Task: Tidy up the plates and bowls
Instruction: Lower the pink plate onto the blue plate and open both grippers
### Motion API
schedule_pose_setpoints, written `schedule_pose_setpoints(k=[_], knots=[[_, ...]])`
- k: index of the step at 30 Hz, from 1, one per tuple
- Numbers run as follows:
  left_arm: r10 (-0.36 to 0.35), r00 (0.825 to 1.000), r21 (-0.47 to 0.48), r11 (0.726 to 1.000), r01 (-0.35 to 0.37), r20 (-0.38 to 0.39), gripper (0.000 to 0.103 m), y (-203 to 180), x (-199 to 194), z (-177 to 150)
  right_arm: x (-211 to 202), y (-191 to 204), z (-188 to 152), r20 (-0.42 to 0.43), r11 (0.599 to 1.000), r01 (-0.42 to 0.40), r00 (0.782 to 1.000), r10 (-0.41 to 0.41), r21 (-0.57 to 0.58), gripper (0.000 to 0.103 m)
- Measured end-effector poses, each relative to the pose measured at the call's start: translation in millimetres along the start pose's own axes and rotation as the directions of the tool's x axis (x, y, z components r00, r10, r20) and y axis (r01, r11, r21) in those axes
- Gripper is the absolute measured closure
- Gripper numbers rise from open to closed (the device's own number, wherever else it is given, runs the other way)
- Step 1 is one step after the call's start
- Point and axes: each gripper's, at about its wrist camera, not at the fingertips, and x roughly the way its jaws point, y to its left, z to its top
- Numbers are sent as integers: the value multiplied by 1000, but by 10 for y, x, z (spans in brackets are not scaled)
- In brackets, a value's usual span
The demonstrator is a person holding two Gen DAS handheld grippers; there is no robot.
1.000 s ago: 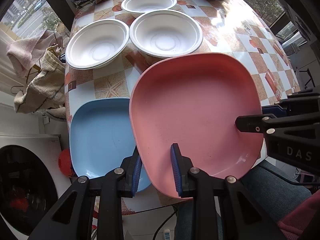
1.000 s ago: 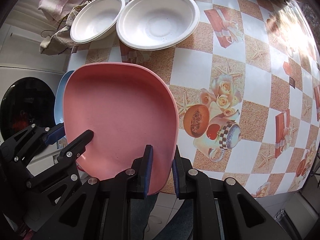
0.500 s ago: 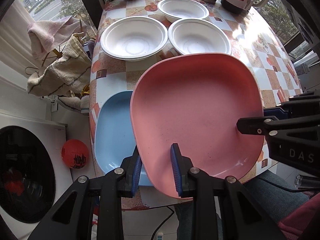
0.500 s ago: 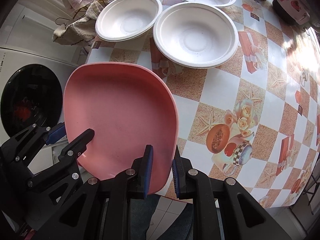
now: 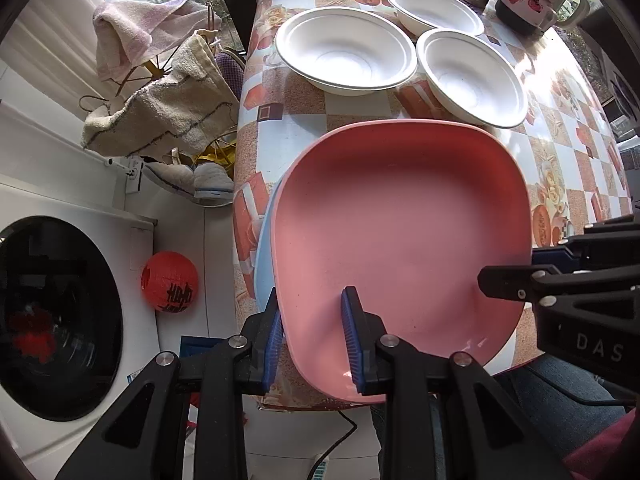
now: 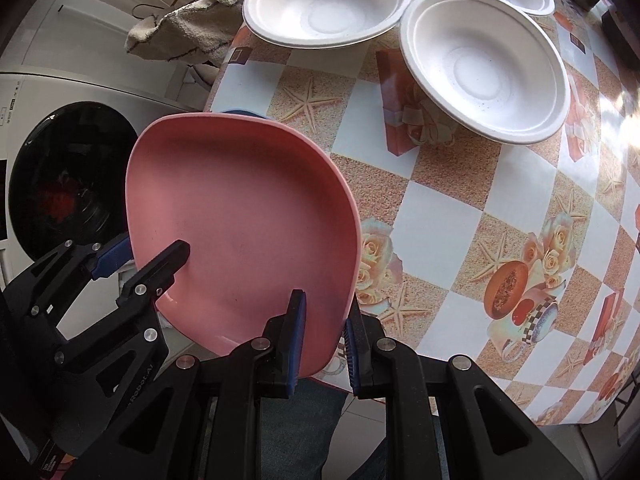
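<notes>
Presently both tools grip the pink plate (image 5: 396,232) by its near rim: the left tool (image 5: 310,334) is clamped on the rim at about 7 o'clock, one blue pad inside the plate and one under it, and the right tool (image 6: 322,338) is clamped likewise on the rim at about 5 o'clock. Pink plate sits over the blue plate (image 5: 262,256), of which only a thin strip shows along the 9 o'clock side; whether the two touch cannot be told. Both lie at the near left corner of the table (image 5: 576,168), which carries a checked, flowered cloth. Three white bowls (image 5: 346,50) stand toward 12 o'clock, well apart from the plates, close to one another. A mug (image 5: 528,4) stands beyond them at 1 o'clock.
</notes>
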Motion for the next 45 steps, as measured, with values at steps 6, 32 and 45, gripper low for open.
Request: schedule_pose_setpoints(k=[6,32,45], knots=[[26,1000,7,1000,-26,1,73,87,40,55,127,53,36,-24,999,-34,999,34,22,82],[-137,988,-107,984,145,73,31,314,-100,252,-6,-644,-49,47,978,19,998,-29,208,0],[-195,981,-24,981,195,13,31,-453,16,611,-92,-1471,-419,58,909,-4,998,-23,417,0]])
